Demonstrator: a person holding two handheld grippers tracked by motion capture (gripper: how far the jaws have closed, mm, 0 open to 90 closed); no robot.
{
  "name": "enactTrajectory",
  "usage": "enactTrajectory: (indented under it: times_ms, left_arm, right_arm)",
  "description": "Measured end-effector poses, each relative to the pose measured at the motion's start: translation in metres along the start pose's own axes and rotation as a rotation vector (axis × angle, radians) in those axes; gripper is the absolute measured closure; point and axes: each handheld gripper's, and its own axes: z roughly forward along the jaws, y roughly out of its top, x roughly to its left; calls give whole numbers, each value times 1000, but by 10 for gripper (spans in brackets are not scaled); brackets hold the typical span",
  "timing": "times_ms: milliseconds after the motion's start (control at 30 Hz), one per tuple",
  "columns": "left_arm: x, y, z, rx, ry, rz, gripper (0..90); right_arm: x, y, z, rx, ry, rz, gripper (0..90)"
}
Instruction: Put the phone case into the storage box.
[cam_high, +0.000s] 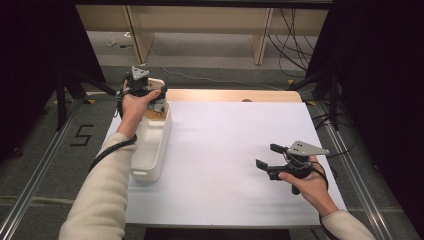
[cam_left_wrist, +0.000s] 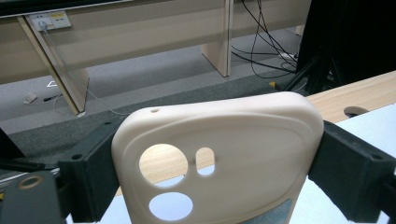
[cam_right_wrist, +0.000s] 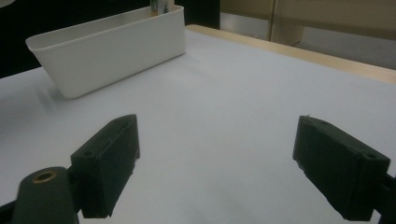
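Note:
A cream phone case (cam_left_wrist: 243, 130) with round camera holes stands upright between the black jaws of my left gripper (cam_high: 154, 90), which press on its two side edges. In the high view the phone case (cam_high: 156, 82) is held above the far end of a long white bin (cam_high: 150, 150). My right gripper (cam_high: 269, 156) hovers low over the white table sheet (cam_high: 225, 140) at the near right. The right gripper's jaws (cam_right_wrist: 217, 168) stand wide apart with only the sheet between them.
The white bin (cam_right_wrist: 107, 51) lies along the sheet's left edge, with small items (cam_high: 159, 107) at its far end. A bare wooden strip (cam_high: 230, 95) borders the sheet at the back. Cables and desk legs stand on the floor beyond.

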Motion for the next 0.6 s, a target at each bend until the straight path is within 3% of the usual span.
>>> enactTrajectory:
  times_ms: [600]
  left_arm:
    - [2,1,4,4,5,-12,108]
  right_arm:
    - [0,0,0,-4,1,3,156]
